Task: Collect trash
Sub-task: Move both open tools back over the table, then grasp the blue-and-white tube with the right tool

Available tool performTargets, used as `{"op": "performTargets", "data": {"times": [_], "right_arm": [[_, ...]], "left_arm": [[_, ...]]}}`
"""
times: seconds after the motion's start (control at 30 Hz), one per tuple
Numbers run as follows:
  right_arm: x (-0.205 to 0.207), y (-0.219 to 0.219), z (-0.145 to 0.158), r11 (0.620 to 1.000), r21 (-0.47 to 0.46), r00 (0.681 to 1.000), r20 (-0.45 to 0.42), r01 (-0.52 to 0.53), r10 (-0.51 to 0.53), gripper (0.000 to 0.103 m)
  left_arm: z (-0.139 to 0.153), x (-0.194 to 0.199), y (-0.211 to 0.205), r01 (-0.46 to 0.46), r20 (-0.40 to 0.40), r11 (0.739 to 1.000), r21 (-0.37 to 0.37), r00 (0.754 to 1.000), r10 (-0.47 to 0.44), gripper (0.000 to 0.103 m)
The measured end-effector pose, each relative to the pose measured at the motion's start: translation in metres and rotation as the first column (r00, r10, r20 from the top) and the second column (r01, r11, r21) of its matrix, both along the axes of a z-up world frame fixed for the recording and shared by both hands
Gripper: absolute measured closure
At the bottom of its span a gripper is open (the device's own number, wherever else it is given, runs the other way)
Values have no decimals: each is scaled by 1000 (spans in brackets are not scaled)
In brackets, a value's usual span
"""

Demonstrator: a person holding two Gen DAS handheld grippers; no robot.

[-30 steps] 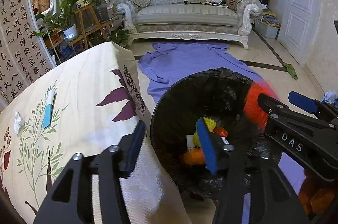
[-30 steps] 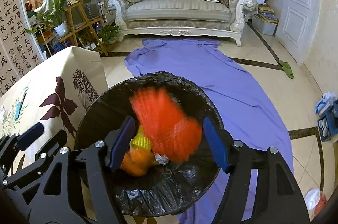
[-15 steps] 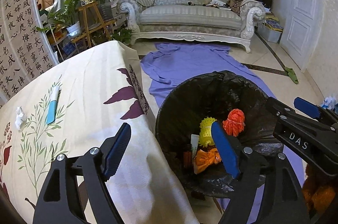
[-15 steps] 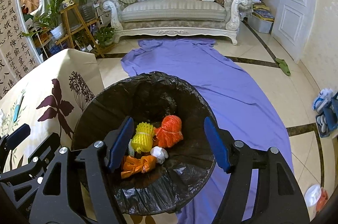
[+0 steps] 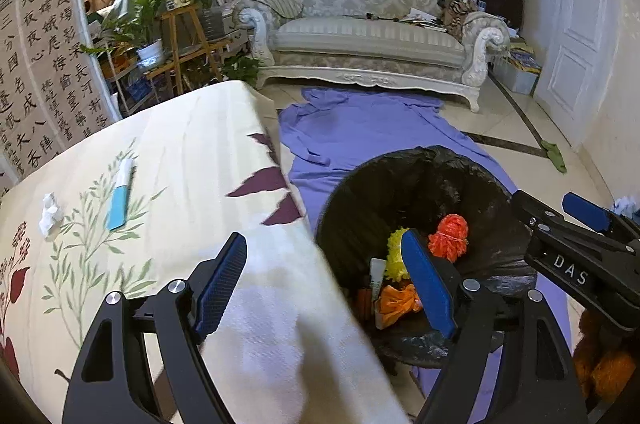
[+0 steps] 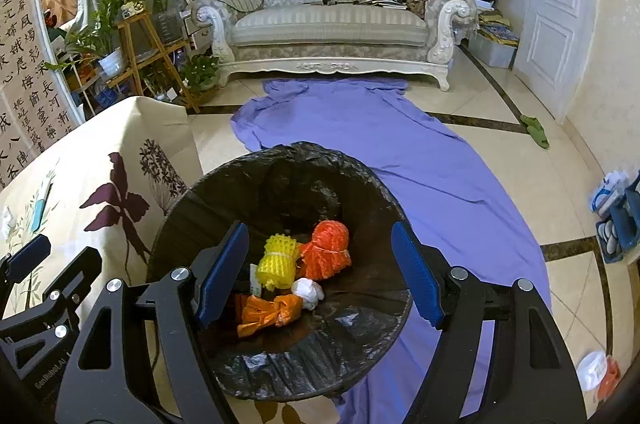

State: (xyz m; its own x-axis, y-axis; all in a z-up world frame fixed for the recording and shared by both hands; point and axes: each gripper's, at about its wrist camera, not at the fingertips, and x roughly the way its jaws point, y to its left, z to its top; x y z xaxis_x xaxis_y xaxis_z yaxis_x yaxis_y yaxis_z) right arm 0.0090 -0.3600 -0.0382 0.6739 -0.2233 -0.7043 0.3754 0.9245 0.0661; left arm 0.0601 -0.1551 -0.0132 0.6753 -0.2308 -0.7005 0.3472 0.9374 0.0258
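Two empty grippers, both spread wide, over table edge and bin.
We see the orange net ball (image 6: 326,250) in the trash bin (image 6: 240,175), between our right gripper (image 6: 320,274) jaws; our left gripper (image 5: 324,284) straddles the tablecloth (image 5: 192,143) edge.

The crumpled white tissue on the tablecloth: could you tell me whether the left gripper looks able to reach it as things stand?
Probably yes. The left gripper is open and empty, and the crumpled white tissue lies in the open on the tablecloth, ahead to the left. Only the blue-and-white tube lies nearby, beside it and apart, so nothing blocks the way.
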Motion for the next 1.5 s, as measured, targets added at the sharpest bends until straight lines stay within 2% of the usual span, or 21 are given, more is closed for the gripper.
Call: {"op": "performTargets", "data": {"times": [0.23,0.53,0.77,1.0,1.33,1.37,1.43,1.5], "right_arm": [[11,31,4,998,-4,998,-2,-58,58,31],[32,101,10,977,-8,977,-3,-213,213,31],[49,159,15,941,-7,941,-8,-337,337,31],[74,211,17,902,1,901,-19,-433,432,31],[113,274,16,851,-11,850,-49,-526,525,31],[118,280,15,847,-11,846,-56,-532,531,32],[128,291,11,839,-9,837,-74,-545,543,41],[136,299,8,831,-8,828,-87,-557,554,44]], "left_arm": [[1,7,39,-87,-9,996,-16,996,86,25],[0,15,103,-217,-6,976,0,976,217,25],[-7,22,165,-339,-16,941,14,940,340,25],[-11,35,222,-457,-23,889,20,889,457,25],[-14,45,278,-536,-20,844,34,843,537,25],[-14,46,282,-540,-21,841,37,841,541,25],[-15,47,290,-551,-27,834,33,834,552,25],[-16,46,296,-556,-33,831,26,830,557,25]]}}
